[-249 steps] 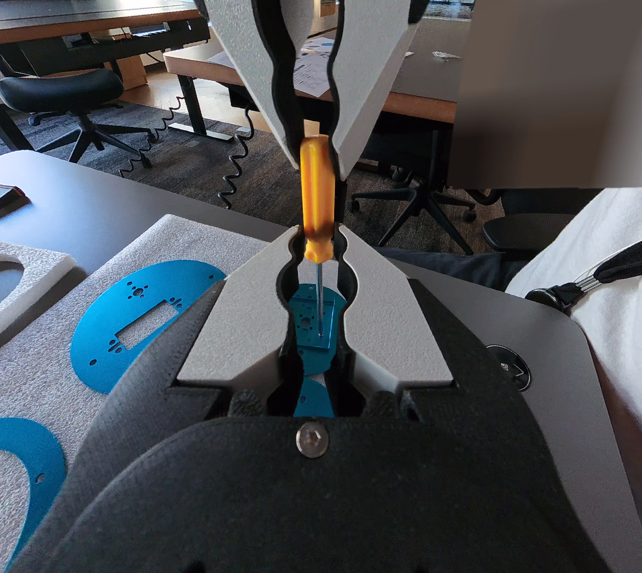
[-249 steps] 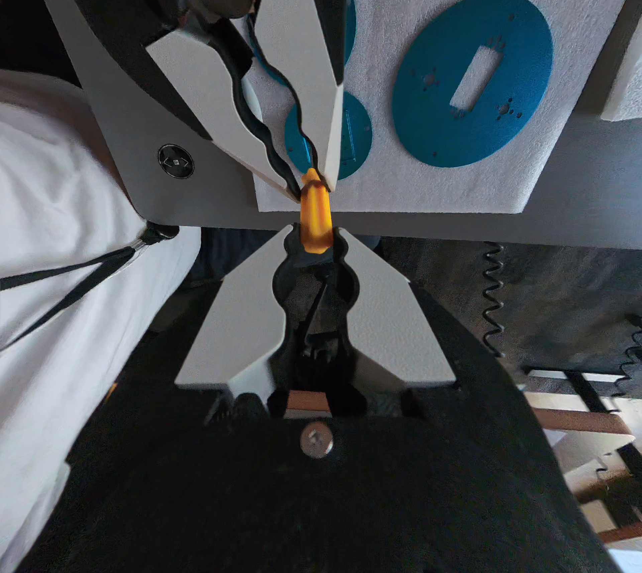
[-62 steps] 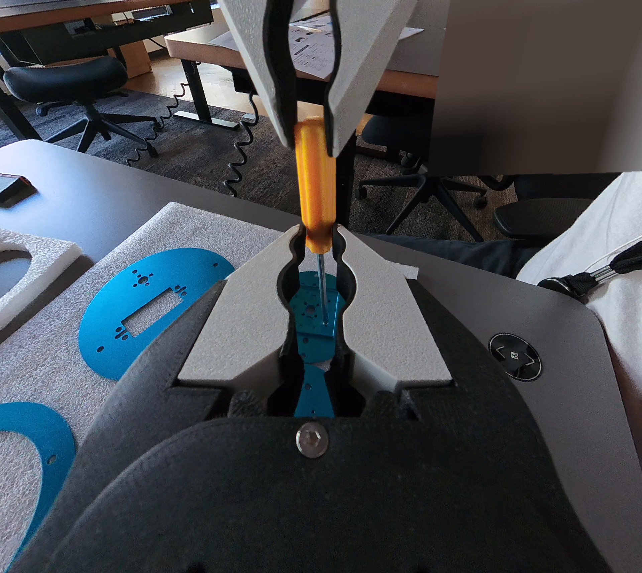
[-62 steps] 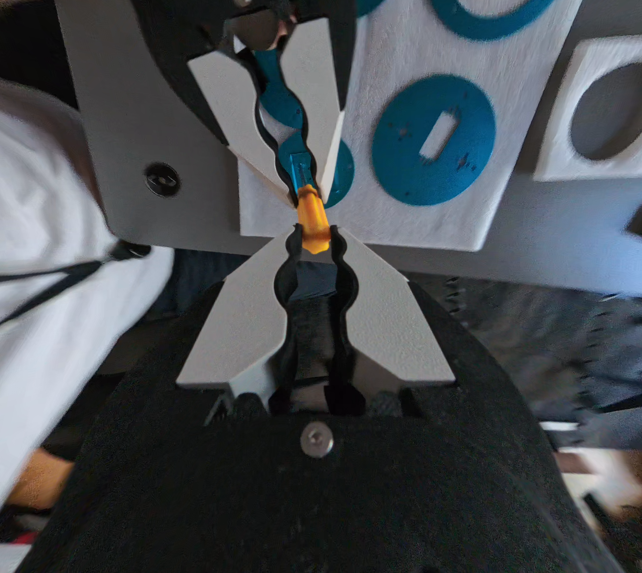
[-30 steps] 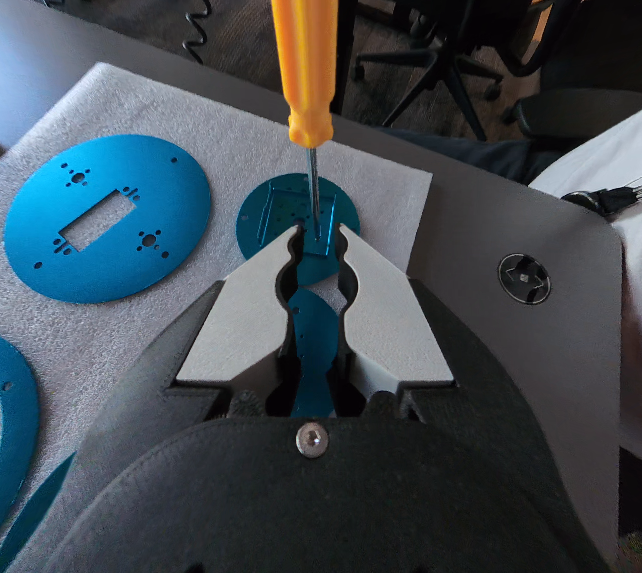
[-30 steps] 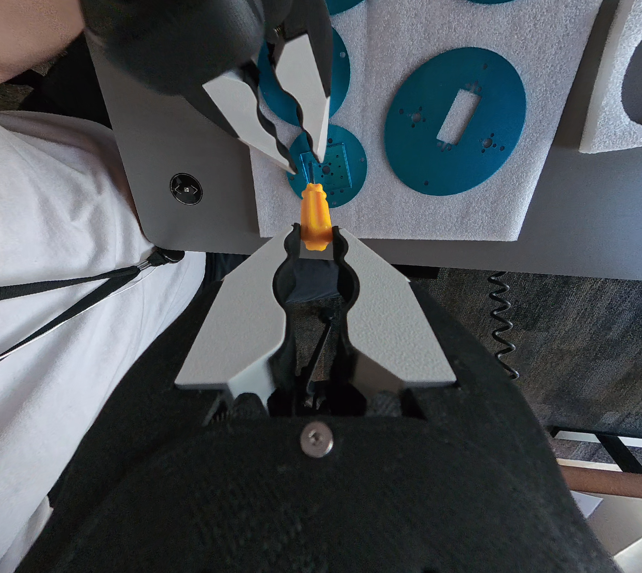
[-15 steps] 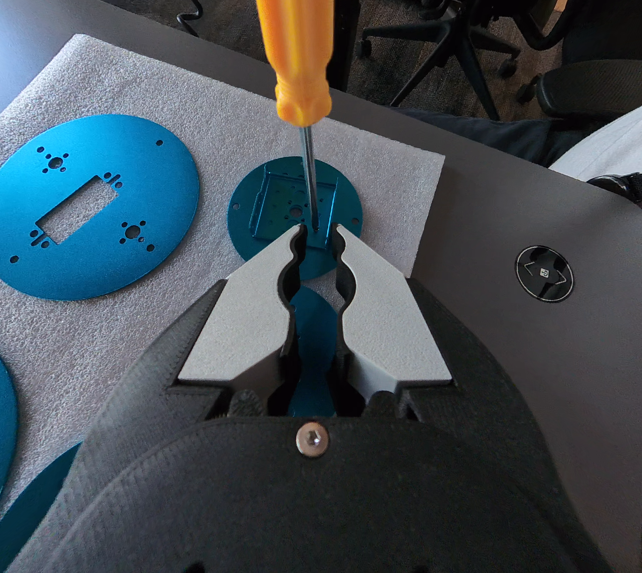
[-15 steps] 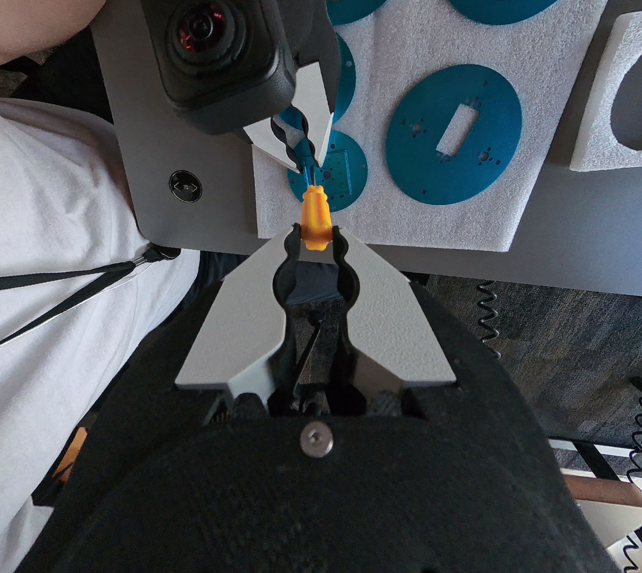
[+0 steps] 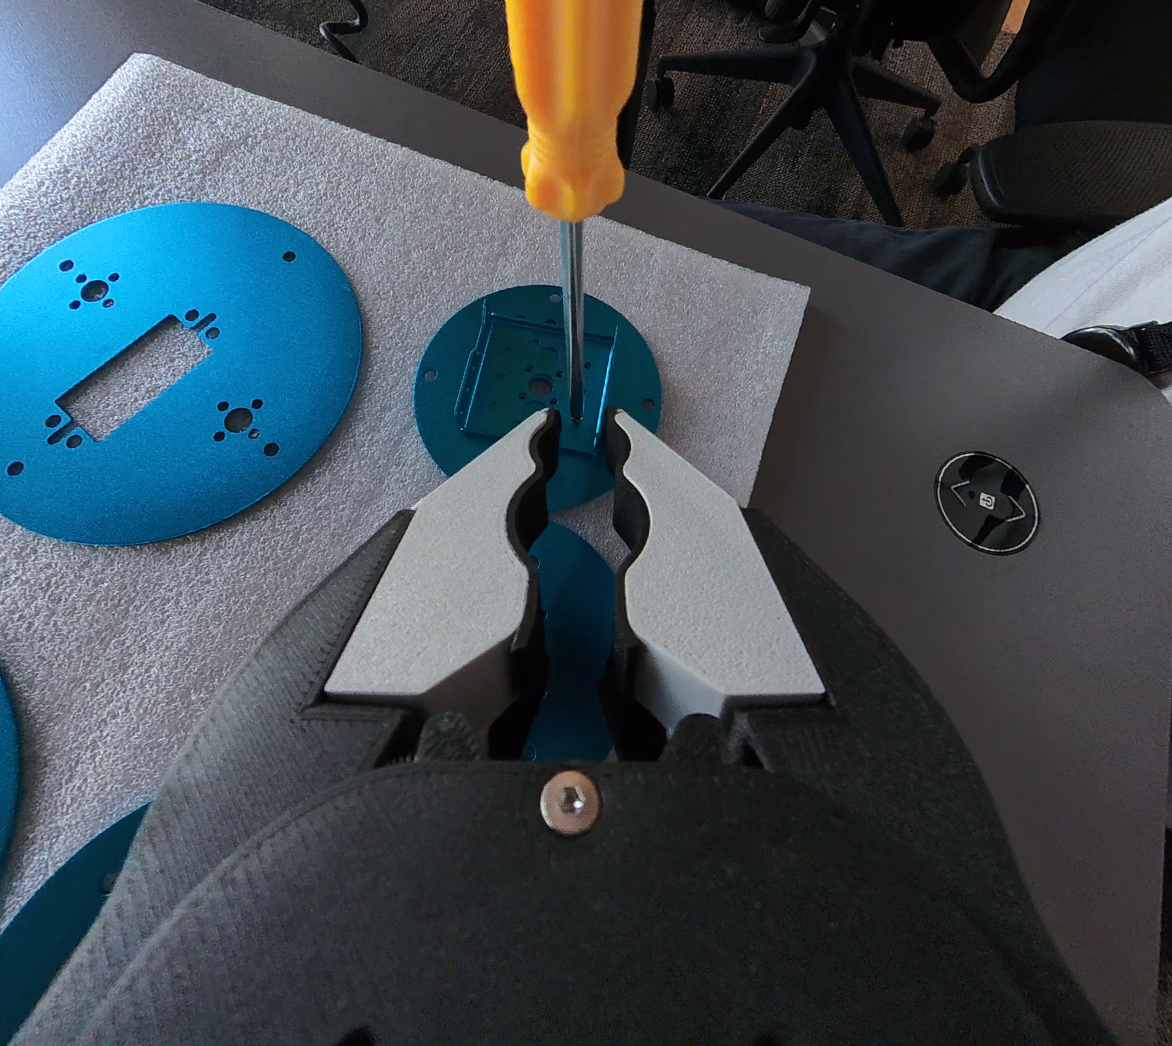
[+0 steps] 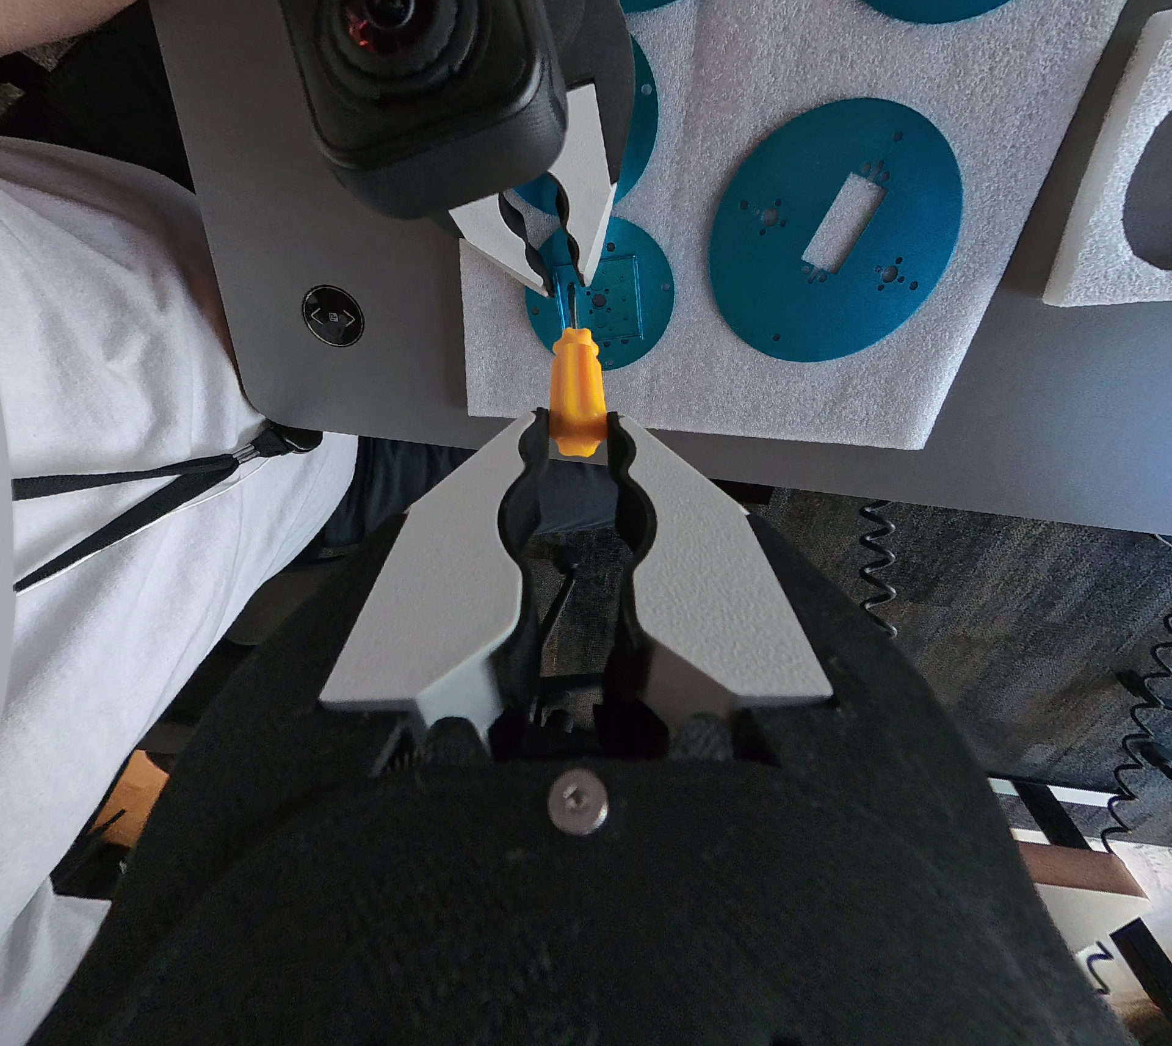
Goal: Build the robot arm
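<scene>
My right gripper (image 10: 576, 425) is shut on the top of an orange-handled screwdriver (image 10: 574, 381). The screwdriver stands nearly upright in the left wrist view (image 9: 571, 64). Its tip rests in a blue U-shaped bracket (image 9: 526, 381) that sits on a small blue disc (image 9: 437, 400). The bracket (image 10: 609, 292) and disc (image 10: 653, 311) also show in the right wrist view. My left gripper (image 9: 578, 422) has its jaws a narrow gap apart and grips nothing I can see. Its tips sit at the bracket's near edge, either side of the screwdriver tip.
A white foam sheet (image 9: 253, 571) on the grey table (image 9: 888, 444) holds a large blue disc with a rectangular slot (image 9: 158, 368), another small disc (image 9: 571, 571) under my left fingers, and blue rings (image 10: 951, 0). A foam block (image 10: 1110, 229) lies beside it. A person in white (image 10: 95, 444) is at the table edge. Left tips to right tips: about 12 cm.
Two seconds ago my left jaws were around the lower end of the handle. They have since drawn back to the bracket's edge. The screwdriver tip has stayed in the bracket.
</scene>
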A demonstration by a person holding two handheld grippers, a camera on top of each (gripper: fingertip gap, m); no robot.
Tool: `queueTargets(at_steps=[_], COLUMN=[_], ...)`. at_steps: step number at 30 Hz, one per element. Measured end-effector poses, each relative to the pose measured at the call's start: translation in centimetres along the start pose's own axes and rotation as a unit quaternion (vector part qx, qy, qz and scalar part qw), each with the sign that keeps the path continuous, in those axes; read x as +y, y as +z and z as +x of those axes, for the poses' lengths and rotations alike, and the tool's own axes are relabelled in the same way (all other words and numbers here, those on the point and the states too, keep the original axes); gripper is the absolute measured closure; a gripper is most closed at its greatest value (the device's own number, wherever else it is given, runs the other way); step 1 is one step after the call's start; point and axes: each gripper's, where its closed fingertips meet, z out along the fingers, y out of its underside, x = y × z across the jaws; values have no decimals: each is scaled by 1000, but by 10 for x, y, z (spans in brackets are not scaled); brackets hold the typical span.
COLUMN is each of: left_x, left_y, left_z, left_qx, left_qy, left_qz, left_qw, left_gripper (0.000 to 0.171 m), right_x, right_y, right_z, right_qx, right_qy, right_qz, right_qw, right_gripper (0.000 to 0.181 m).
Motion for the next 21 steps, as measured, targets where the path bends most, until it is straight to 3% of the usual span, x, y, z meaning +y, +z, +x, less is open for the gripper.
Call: queueTargets(at_steps=[10,15,17,21], left_x=[-1,-2,-13,-54], left_y=[0,-3,-12,-43], left_z=[0,5,5,-3], left_qx=[3,24,31,18], left_qy=[0,-13,-28,-46], left_qz=[1,1,32,156], left_qw=[1000,1000,999,986], left_gripper=[157,141,140,134], right_x=[-1,-2,-3,-5], right_y=[0,0,0,0], right_z=[1,0,-1,-1], right_qx=[-3,7,9,8], right_qy=[-5,-5,-8,-9], right_qz=[-1,-6,-8,-12], right_qw=[1000,1000,1000,1000], right_gripper=[164,164,163,163])
